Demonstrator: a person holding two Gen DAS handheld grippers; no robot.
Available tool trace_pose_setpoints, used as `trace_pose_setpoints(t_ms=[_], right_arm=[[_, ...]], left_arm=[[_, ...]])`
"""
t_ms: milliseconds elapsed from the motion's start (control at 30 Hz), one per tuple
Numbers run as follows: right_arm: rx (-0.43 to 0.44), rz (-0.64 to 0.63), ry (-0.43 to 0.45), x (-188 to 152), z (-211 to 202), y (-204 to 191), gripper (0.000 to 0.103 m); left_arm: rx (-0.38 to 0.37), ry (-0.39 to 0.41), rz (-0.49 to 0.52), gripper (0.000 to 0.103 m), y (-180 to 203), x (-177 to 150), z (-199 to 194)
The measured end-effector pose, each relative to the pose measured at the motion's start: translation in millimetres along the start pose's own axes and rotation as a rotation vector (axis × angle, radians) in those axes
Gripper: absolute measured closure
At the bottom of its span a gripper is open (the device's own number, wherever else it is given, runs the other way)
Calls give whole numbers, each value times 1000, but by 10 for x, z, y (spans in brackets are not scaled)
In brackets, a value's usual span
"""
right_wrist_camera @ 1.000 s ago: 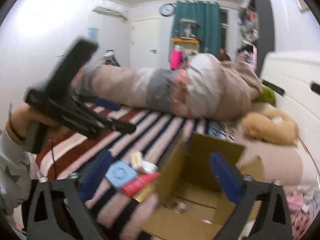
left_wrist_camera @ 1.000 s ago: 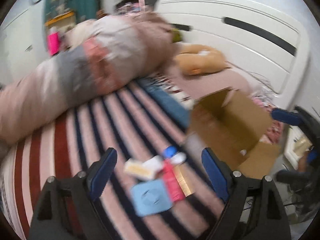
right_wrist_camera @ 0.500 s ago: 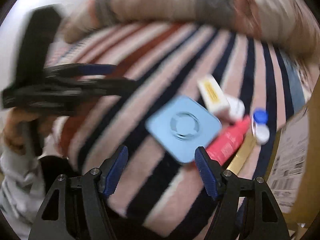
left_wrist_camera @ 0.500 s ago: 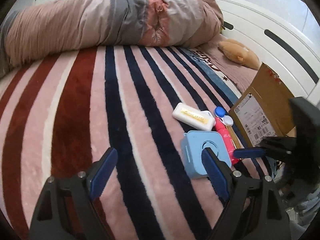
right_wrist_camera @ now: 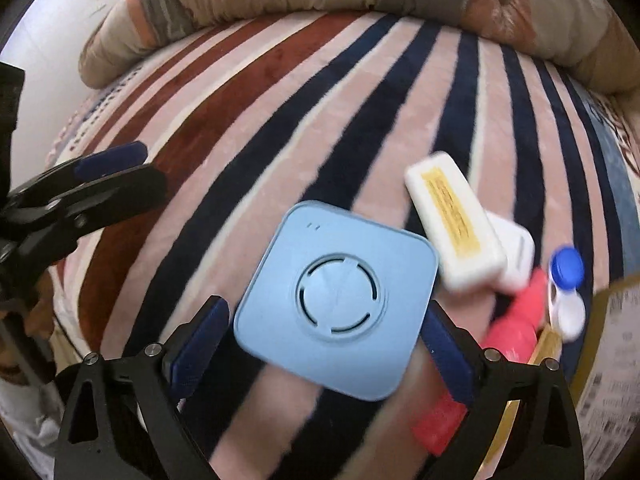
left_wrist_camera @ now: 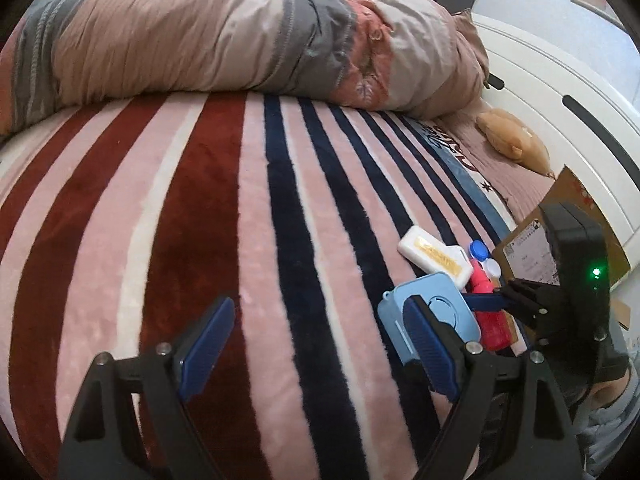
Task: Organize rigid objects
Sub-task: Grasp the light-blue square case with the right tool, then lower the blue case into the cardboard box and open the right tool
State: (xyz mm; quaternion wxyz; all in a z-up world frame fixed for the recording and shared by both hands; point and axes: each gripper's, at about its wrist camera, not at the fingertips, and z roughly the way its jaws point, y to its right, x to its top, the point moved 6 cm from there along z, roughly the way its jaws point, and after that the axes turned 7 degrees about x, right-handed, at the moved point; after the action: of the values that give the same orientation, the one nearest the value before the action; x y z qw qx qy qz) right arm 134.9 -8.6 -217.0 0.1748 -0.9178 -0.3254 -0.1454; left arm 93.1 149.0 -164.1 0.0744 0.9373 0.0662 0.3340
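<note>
Left wrist view: the left tongs (left_wrist_camera: 318, 344) hang with jaws wide apart over a striped blanket (left_wrist_camera: 224, 216) on a bed, holding nothing. Just past the right-hand finger lies a light blue square case (left_wrist_camera: 444, 312), flat on the blanket. Beyond it sit a white box with a yellow label (left_wrist_camera: 434, 254), a pink tube (left_wrist_camera: 490, 320) and a small blue-and-white lens case (left_wrist_camera: 482, 258), all bunched together. A cardboard box (left_wrist_camera: 560, 224) stands at the blanket's right edge, close to the cluster. The right tongs (left_wrist_camera: 486, 301) reach in from the right, one blue finger lying beside the blue case. A rolled duvet (left_wrist_camera: 240, 44) lies across the far side, and a tan cushion (left_wrist_camera: 512, 140) rests near the white headboard (left_wrist_camera: 560, 80).

Right wrist view: the right tongs (right_wrist_camera: 324, 340) are spread open, their blue pads on either side of the blue case (right_wrist_camera: 336, 296); whether they touch it cannot be told. The white box (right_wrist_camera: 452, 224), pink tube (right_wrist_camera: 516, 328) and lens case (right_wrist_camera: 566, 292) lie just to its right, slightly blurred. The left tongs (right_wrist_camera: 108, 176) show at the left edge.
</note>
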Motion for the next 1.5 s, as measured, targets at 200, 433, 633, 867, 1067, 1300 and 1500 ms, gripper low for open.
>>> trace_pose_setpoints(t_ms=[200, 433, 633, 867, 1067, 1300, 1500], right_arm=[[-84, -70, 9, 76, 100, -50, 21], [-90, -269, 157, -17, -394, -395, 22], [-46, -313, 301, 32, -954, -694, 22], [-47, -270, 446, 16, -1664, -555, 22], [-33, -157, 518, -177, -2249, -21, 22], [-97, 8, 450, -517, -2580, 902, 23], [-146, 87, 319, -739, -2437, 1321, 22]], left_arm=[[-41, -31, -27, 19, -29, -35, 73], [-278, -44, -43, 19, 236, 8, 4], [-537, 9, 13, 27, 805, 223, -423], [-602, 69, 153, 70, 1571, 541, -946], [-577, 48, 311, 71, 2443, 731, -1058], [-540, -83, 513, 72, 3556, 663, -670], [-442, -158, 578, 56, 3821, 538, -352]])
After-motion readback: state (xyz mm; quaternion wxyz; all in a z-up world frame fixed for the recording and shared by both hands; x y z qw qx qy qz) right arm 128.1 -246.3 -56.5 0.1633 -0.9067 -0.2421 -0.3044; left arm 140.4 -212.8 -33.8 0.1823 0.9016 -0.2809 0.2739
